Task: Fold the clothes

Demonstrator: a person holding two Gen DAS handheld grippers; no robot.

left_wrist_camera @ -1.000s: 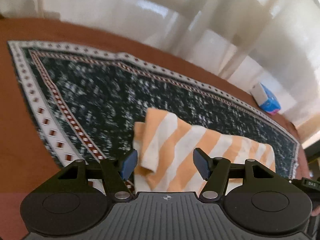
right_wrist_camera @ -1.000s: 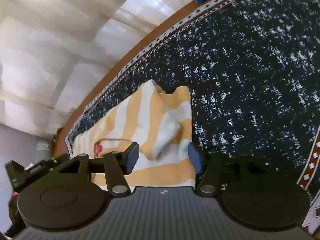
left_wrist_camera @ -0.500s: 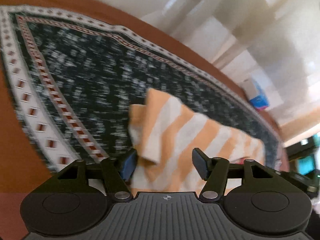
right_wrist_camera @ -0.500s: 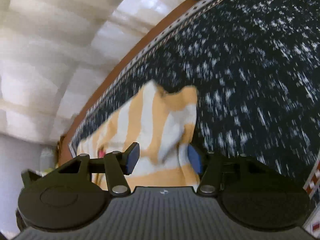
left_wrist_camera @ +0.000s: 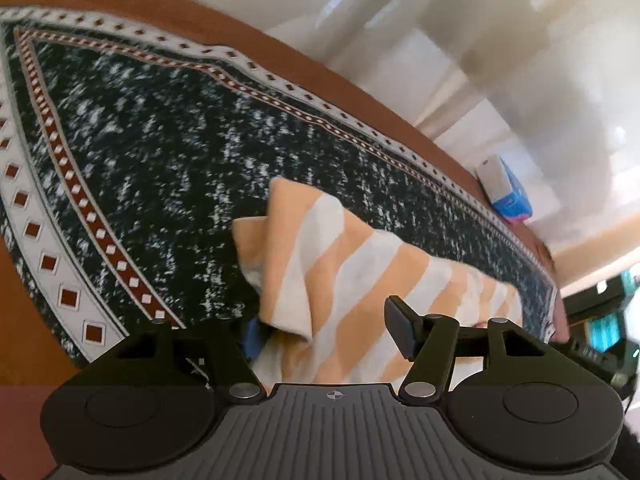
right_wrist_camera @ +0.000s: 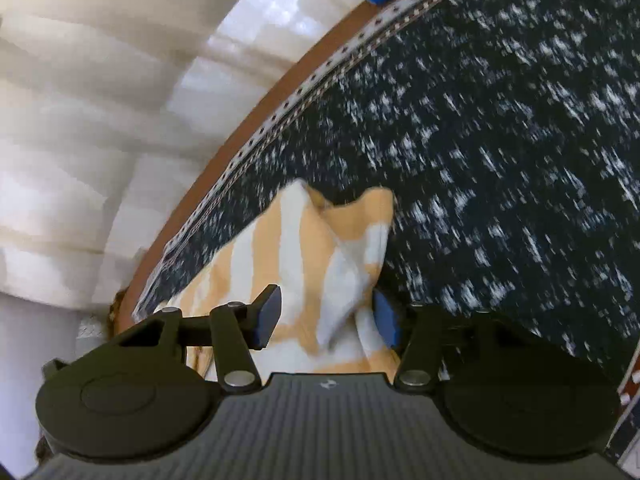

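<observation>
1. Lying partly folded on the dark speckled rug (left_wrist_camera: 160,152), the orange-and-white striped garment (left_wrist_camera: 352,264) sat near both grippers.
2. Left gripper (left_wrist_camera: 326,330) straddled one end, fingers released.
3. Right gripper (right_wrist_camera: 326,318) straddled the opposite end, fingers unclenched.

Patterned rug (left_wrist_camera: 160,152) (dark, speckled) bears striped garment (left_wrist_camera: 352,272).
</observation>
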